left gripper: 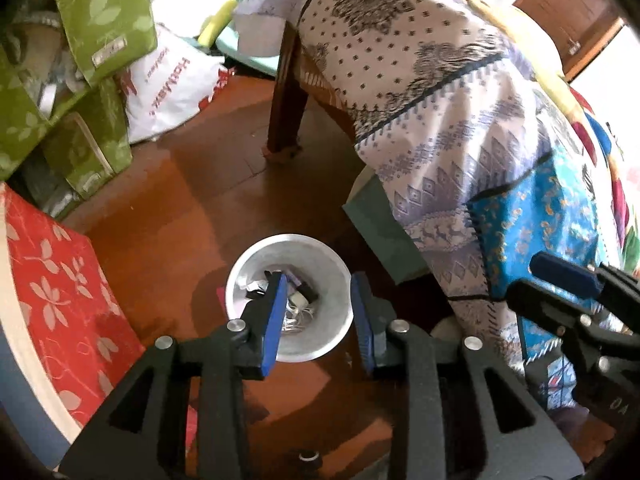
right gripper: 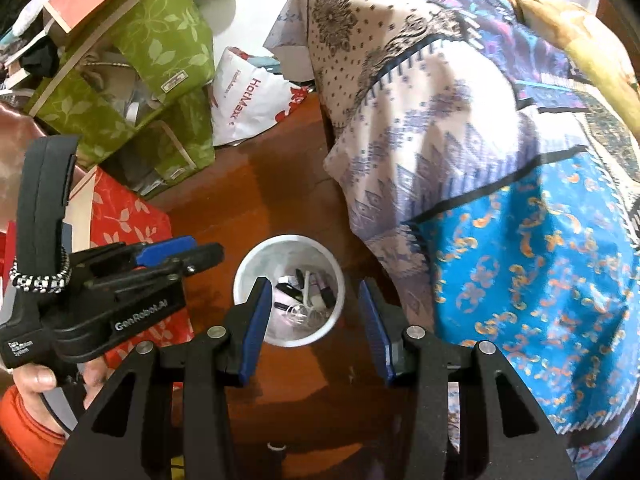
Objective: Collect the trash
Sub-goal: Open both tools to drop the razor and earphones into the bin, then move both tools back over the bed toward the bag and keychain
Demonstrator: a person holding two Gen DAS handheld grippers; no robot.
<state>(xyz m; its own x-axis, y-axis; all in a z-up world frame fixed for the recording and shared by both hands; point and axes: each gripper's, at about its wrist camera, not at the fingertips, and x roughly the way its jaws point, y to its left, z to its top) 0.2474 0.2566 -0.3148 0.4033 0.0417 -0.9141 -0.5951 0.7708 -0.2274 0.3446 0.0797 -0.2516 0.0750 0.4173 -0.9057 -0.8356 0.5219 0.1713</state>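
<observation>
A white round bin (left gripper: 340,280) stands on the brown floor, with several small bits of trash (left gripper: 298,300) inside: dark tubes, a white piece, thin wire. It also shows in the right wrist view (right gripper: 248,272), with the trash (right gripper: 308,292) at its bottom. My left gripper (left gripper: 320,284) hangs open and empty right above the bin. My right gripper (right gripper: 314,294) is also open and empty above the bin. The right gripper shows at the right edge of the left wrist view (left gripper: 568,276); the left gripper shows at the left of the right wrist view (right gripper: 176,254).
A bed with a patterned sheet (left gripper: 440,120) and its wooden leg (left gripper: 286,96) stands to the right of the bin. Green fabric boxes (left gripper: 100,20), a red floral box (left gripper: 60,292) and a white HotMaxx bag (left gripper: 168,84) crowd the left side. A green-grey box (left gripper: 384,232) sits under the bed.
</observation>
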